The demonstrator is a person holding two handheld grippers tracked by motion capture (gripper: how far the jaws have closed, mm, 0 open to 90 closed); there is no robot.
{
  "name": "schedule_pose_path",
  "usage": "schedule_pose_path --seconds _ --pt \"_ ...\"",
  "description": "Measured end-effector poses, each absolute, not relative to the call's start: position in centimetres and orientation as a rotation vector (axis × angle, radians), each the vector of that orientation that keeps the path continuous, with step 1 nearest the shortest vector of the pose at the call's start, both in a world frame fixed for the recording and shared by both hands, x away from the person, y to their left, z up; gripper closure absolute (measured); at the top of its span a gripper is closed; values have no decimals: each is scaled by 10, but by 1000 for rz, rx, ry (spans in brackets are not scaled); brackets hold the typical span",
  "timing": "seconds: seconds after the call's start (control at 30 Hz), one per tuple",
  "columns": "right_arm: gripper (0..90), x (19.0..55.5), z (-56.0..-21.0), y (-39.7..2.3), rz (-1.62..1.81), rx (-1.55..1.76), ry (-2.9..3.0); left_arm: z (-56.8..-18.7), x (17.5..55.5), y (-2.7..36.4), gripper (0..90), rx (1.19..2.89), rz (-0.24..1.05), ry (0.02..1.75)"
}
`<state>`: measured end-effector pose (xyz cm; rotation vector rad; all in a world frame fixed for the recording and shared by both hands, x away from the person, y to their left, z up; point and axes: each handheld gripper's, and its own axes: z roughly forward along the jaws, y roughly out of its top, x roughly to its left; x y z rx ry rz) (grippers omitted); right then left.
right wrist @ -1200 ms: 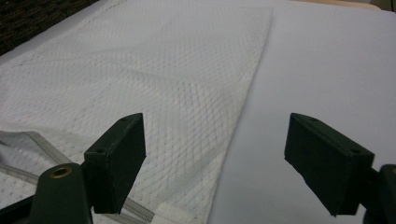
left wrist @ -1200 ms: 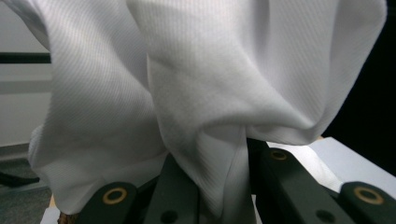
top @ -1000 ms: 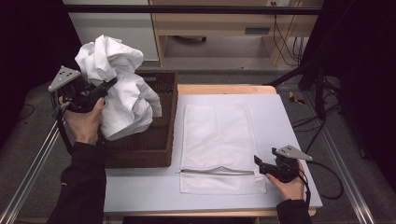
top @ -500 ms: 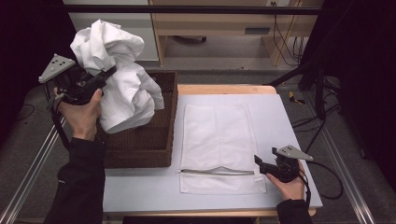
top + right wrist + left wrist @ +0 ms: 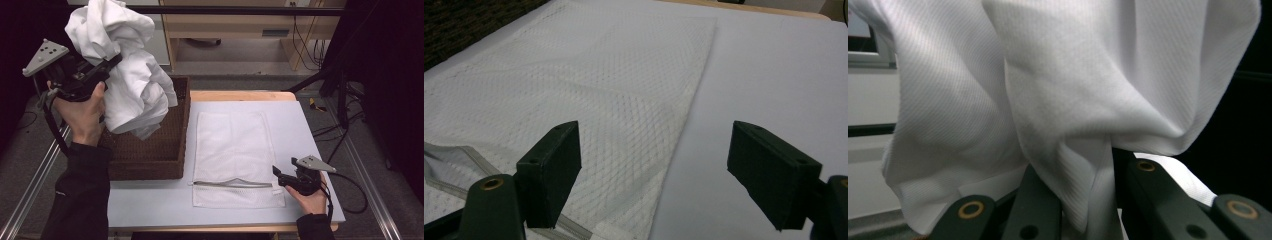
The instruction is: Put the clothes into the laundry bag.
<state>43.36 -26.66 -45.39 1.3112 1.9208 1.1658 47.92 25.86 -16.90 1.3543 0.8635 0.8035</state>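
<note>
White cloth (image 5: 131, 75) bunched and hanging in the air above the wicker basket (image 5: 150, 160), pinched by the left gripper (image 5: 107, 64) — fingers (image 5: 1143, 200) pressed together on a fold of the fabric, as seen in the left gripper view. Lowest corner of the cloth near the basket's inner side, maybe touching it; cannot tell. Mesh laundry bag (image 5: 235, 150) lying flat on the grey tabletop (image 5: 310, 130), zipper (image 5: 232, 184) at the near end and, as it seems, partly open. Right gripper (image 5: 281, 175) resting at the bag's near right corner, fingers (image 5: 551, 170) spread wide with nothing between.

Possible trouble from here: only one fold held, so the heavy bundle could slip out while carried toward the bag. Trailing corner could catch on the basket rim and drag it. Bag mouth lying flat — cloth could land on top, not inside, unless opened first.
</note>
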Motion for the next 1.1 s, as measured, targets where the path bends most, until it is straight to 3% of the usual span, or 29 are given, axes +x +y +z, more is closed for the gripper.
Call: schedule_pose_path --seconds 1.1 --pt "216 431 -450 -269 1187 1304 1910 -116 452 187 816 1344 752 701"
